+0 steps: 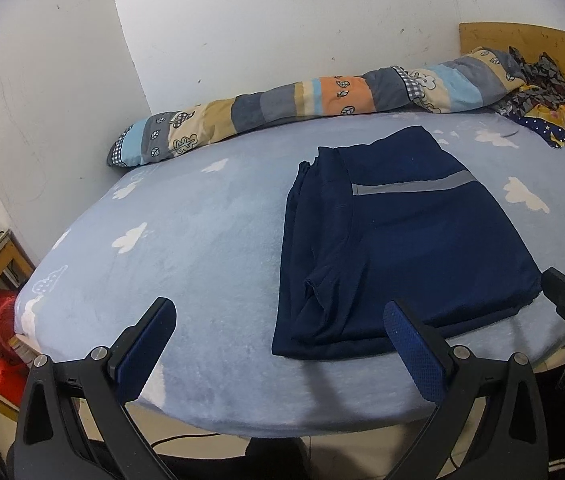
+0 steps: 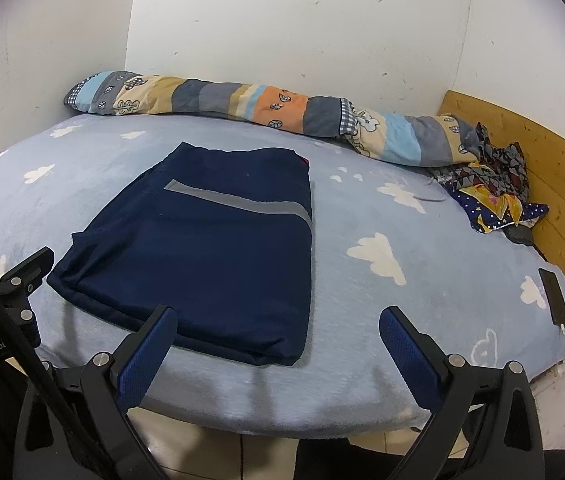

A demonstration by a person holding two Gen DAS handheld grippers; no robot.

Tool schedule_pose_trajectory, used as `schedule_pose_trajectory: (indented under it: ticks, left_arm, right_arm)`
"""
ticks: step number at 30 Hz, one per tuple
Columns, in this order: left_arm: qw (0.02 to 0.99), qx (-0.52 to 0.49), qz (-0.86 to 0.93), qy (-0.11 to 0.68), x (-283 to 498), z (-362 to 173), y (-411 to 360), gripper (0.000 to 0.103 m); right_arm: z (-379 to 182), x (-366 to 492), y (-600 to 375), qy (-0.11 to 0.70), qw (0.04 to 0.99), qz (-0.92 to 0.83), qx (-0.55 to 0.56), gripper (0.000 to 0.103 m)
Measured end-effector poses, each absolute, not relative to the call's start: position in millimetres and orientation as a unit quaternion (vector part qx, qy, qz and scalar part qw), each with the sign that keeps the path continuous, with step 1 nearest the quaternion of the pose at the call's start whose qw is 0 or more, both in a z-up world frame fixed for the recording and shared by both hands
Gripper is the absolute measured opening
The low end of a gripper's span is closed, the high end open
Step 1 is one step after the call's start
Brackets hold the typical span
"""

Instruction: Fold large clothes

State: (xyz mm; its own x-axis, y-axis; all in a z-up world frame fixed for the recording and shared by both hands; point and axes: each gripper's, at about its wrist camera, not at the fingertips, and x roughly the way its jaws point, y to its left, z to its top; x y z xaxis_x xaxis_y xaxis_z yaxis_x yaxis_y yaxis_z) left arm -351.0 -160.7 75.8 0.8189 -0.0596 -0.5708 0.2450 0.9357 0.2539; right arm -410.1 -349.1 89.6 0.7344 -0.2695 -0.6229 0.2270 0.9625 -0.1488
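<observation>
Navy garment (image 2: 210,256) lies folded into a flat rectangle on the cloud-print bed (image 2: 422,300), a grey stripe across its top. Left hand-held gripper (image 1: 278,336) hovers at its 6 o'clock edge, fingers spread, empty. Right hand-held gripper (image 2: 278,344) hovers near the 5 o'clock corner, also spread and empty. Folding looks nearly done; a further halving would need both near corners pinched. A striped quilt roll (image 2: 242,108) lies at 12 o'clock.
</observation>
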Motion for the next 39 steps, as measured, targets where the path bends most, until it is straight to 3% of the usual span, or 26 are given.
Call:
schedule_pose_trajectory:
  ticks: [39]
  left_arm:
    - [0.938,0.16,-0.085,0.294,-352.4,74.0,-161.8,0.103]
  right_arm:
    - [84.9,-411.8,-351.5,0.344,0.929,-0.132,-0.041,0.103]
